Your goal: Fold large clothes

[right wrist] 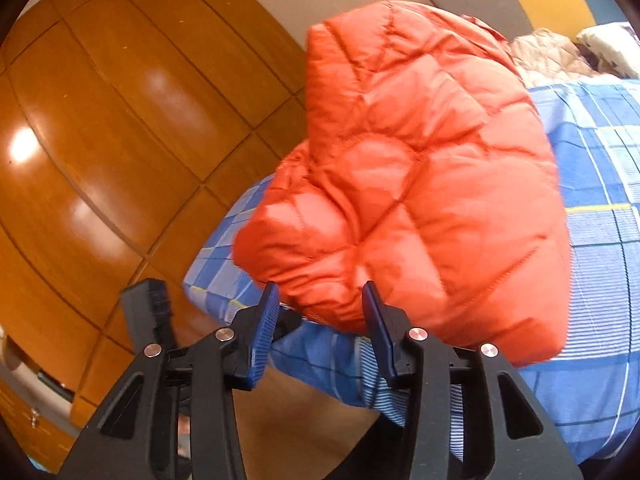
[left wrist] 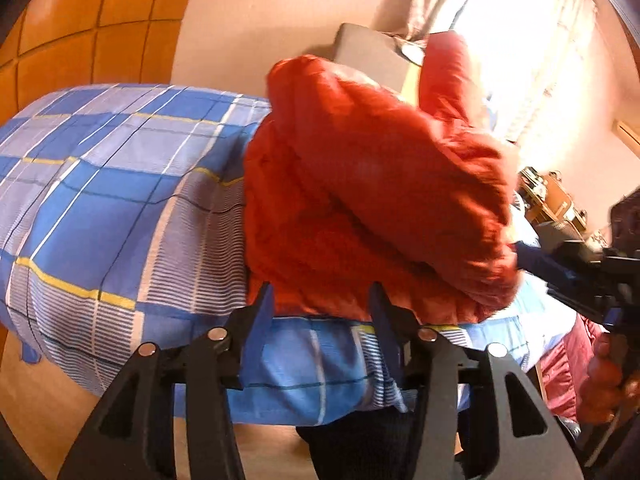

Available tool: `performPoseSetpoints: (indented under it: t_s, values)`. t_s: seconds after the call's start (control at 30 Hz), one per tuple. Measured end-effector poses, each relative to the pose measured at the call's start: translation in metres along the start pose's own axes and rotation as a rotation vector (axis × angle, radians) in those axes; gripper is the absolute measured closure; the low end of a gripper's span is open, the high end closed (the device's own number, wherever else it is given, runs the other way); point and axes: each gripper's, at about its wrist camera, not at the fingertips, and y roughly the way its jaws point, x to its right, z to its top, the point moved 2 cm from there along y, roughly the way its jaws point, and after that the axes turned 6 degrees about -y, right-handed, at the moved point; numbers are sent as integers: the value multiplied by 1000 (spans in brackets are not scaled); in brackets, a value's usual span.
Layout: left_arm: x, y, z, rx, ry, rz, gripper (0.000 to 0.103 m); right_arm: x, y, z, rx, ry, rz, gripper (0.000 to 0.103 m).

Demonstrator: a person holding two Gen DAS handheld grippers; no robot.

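An orange quilted puffer jacket (left wrist: pixel 360 200) lies bunched in a folded heap on the blue plaid bed cover (left wrist: pixel 112 200). It also shows in the right wrist view (right wrist: pixel 420 184), near the bed's edge. My left gripper (left wrist: pixel 320 300) is open, its blue-padded fingers just short of the jacket's near edge, holding nothing. My right gripper (right wrist: pixel 320 296) is open too, its fingers at the jacket's lower edge, empty. In the left wrist view the right gripper's body (left wrist: pixel 592 268) shows at the right edge.
The bed (right wrist: pixel 600 240) has a plaid cover. A wooden wardrobe (right wrist: pixel 100 120) stands beside it. A grey headboard cushion (left wrist: pixel 372 52), a bright curtained window (left wrist: pixel 520 40) and pillows (right wrist: pixel 608 48) lie beyond. Wooden floor (left wrist: pixel 60 400) shows below the bed edge.
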Motion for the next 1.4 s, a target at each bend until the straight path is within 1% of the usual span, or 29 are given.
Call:
performPoseSetpoints:
  t_s: [0.07,0.13,0.2,0.3,0.4,0.47,0.53,0.6,0.73,0.8,0.87,0.93,1.0,1.07,1.2,1.3,1.4]
  values:
    - [8,-4,0,5,10,-17,48,4,2,-3,-12,2,-8,59]
    - [14,-7,0,4,12,-50,45,3,9,-5,-23,-2,-12,59]
    - [19,-10,0,9,7,-72,38,3,13,-6,-33,-15,-17,59]
    - [23,-11,0,11,-3,-92,37,5,22,-9,-54,-20,-24,59]
    - [24,-9,1,8,-15,-90,36,4,25,-14,-70,-32,-32,59]
    - [27,-10,3,11,-8,-87,36,-1,20,-15,-72,-72,-62,59]
    - [31,-12,5,19,11,-85,35,-8,13,-17,-60,-115,-79,59]
    - [34,-13,7,20,26,-78,35,-15,9,-17,-47,-153,-117,59]
    - [33,-13,7,21,38,-61,34,-19,-8,-17,-8,-192,-163,59]
    - [30,-13,7,22,28,-61,34,-12,-22,-13,28,-164,-193,59]
    - [28,-14,7,24,24,-52,34,-5,-33,-9,64,-159,-241,59]
    - [26,-13,6,24,22,-46,34,5,-35,-3,84,-119,-266,59]
    - [23,-12,6,24,16,-40,33,12,-31,1,85,-98,-294,59]
    - [19,-13,6,30,10,-30,33,23,-30,7,85,-82,-304,59]
    - [10,-16,6,38,-2,-13,31,42,-37,15,111,-33,-341,59]
    - [0,-17,5,36,-11,13,31,62,-33,30,114,-22,-364,59]
    - [-14,-19,3,32,-26,39,31,77,-26,53,116,-25,-396,59]
